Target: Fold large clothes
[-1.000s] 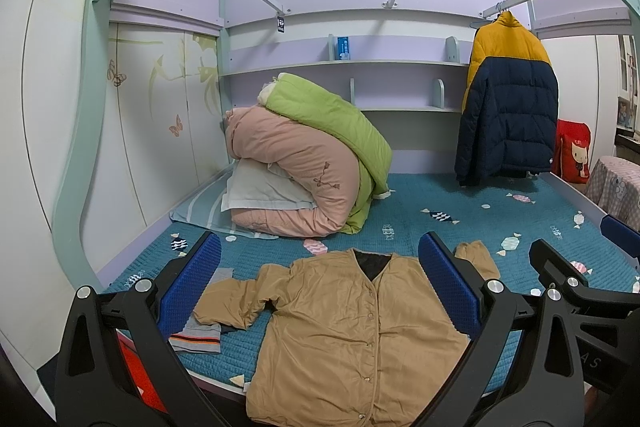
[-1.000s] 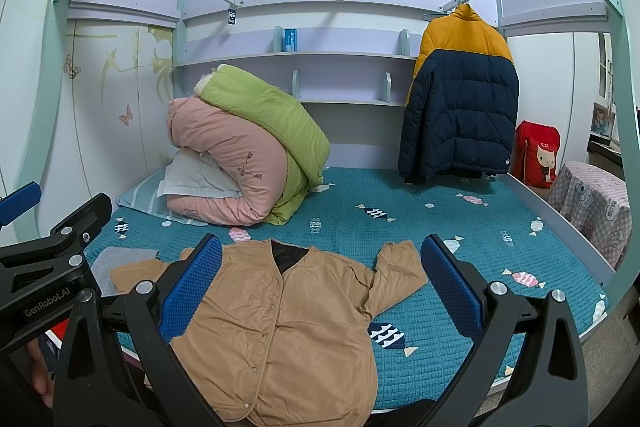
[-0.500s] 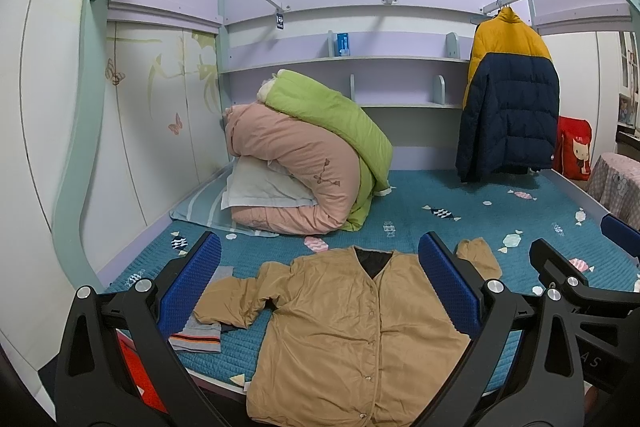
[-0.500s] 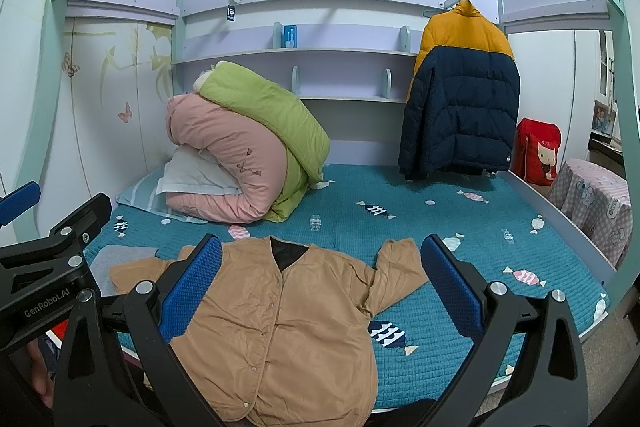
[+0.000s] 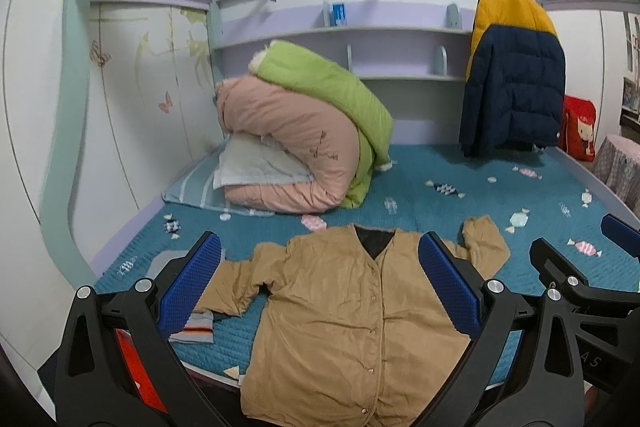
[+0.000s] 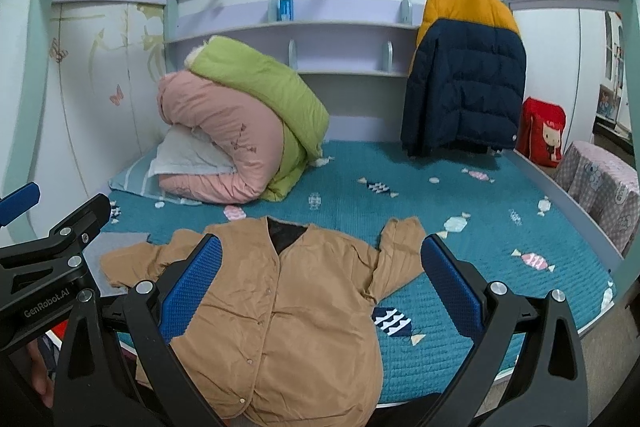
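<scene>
The tan button-front padded jacket lies flat, face up, on the teal quilted bed cover, sleeves out. The left gripper and right gripper hover above it, jaws spread, empty. Folding looks unstarted; next, probably a descent onto a sleeve.

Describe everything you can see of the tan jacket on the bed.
The tan jacket lies face up and unfolded on the teal bed cover, collar toward the pillows, hem hanging over the near edge. It looks like thin, wrinkled cloth with a dark lining at the V-neck and snaps closed down the front. Both sleeves are spread sideways, ends bent. Neither gripper touches it.
</scene>
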A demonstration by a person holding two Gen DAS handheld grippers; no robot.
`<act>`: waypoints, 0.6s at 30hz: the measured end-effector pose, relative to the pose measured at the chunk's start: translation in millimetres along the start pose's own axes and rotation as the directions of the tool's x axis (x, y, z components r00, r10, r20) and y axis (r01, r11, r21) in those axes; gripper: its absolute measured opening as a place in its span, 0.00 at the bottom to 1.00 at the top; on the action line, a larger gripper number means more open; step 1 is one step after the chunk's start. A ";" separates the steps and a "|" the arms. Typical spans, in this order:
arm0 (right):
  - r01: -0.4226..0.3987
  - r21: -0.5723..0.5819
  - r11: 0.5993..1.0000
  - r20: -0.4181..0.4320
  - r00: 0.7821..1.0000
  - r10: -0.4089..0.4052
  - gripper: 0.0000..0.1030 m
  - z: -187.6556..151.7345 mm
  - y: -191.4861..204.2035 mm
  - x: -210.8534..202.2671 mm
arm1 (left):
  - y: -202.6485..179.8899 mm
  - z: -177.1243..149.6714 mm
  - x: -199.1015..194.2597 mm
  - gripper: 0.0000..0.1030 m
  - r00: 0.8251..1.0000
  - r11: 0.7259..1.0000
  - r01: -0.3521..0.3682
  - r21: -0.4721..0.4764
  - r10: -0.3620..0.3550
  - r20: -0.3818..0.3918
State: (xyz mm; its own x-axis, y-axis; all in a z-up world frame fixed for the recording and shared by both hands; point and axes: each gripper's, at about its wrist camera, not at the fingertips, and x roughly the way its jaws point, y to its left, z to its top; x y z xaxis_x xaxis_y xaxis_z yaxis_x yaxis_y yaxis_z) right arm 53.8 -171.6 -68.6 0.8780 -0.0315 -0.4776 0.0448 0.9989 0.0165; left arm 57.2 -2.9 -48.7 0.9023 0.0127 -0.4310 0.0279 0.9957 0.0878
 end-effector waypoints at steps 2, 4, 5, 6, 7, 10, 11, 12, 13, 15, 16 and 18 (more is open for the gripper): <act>-0.004 0.001 1.000 -0.036 0.999 0.004 0.93 -3.5 0.5 17.7 | 0.5 -5.5 17.4 0.96 0.999 1.000 -0.001 0.004 0.001 -0.035; -0.009 0.006 1.000 -0.084 0.996 0.010 0.93 -8.1 -0.5 41.9 | 0.5 -11.1 38.7 0.96 0.997 1.000 0.001 0.008 -0.001 -0.080; -0.009 0.007 1.000 -0.098 0.995 0.009 0.93 -10.5 0.4 49.7 | 0.1 -15.3 51.6 0.96 0.994 1.000 0.008 0.009 -0.007 -0.108; -0.005 0.005 1.000 -0.119 0.993 0.005 0.93 -13.3 1.8 59.3 | 1.3 -19.9 63.3 0.96 0.991 1.000 0.018 0.005 -0.017 -0.135; -0.004 0.002 1.000 -0.151 0.989 0.005 0.93 -18.5 4.5 75.5 | 1.8 -22.5 74.8 0.96 0.986 1.000 0.028 -0.001 -0.028 -0.164; -0.014 0.009 1.000 -0.214 0.977 0.015 0.93 -32.4 11.9 114.3 | 13.5 -41.0 119.4 0.96 0.962 0.999 0.044 -0.031 -0.051 -0.268; -0.022 0.015 1.000 -0.231 0.973 0.025 0.93 -36.8 14.3 127.9 | 21.5 -49.0 136.0 0.96 0.950 0.998 0.044 -0.047 -0.056 -0.307; -0.029 0.020 0.999 -0.250 0.968 0.033 0.93 -40.2 18.5 139.6 | 26.4 -56.1 148.5 0.96 0.941 0.997 0.043 -0.062 -0.061 -0.333; -0.036 0.020 0.999 -0.271 0.962 0.040 0.93 -44.6 23.3 152.4 | 34.0 -63.6 162.1 0.96 0.929 0.996 0.034 -0.079 -0.060 -0.364; -0.049 0.016 0.999 -0.310 0.949 0.051 0.93 -54.5 32.2 178.9 | 58.0 -77.9 190.6 0.96 0.909 0.993 -0.011 -0.118 -0.039 -0.416; -0.057 0.012 0.998 -0.331 0.942 0.057 0.93 -58.7 38.6 189.8 | 74.8 -85.1 204.5 0.96 0.896 0.989 -0.035 -0.142 -0.032 -0.444; -0.082 0.015 0.997 -0.369 0.926 0.082 0.93 -67.6 48.1 211.4 | 104.5 -98.3 226.0 0.96 0.883 0.977 -0.081 -0.200 -0.023 -0.468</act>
State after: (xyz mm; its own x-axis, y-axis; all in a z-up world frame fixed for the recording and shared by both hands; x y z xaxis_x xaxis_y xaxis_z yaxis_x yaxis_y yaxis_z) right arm 209.4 -127.8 -228.1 0.6409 0.0659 -0.7648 -0.0203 0.9974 0.0689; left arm 221.7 113.0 -225.2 0.5948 0.0314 -0.8033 -0.1315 0.9896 -0.0587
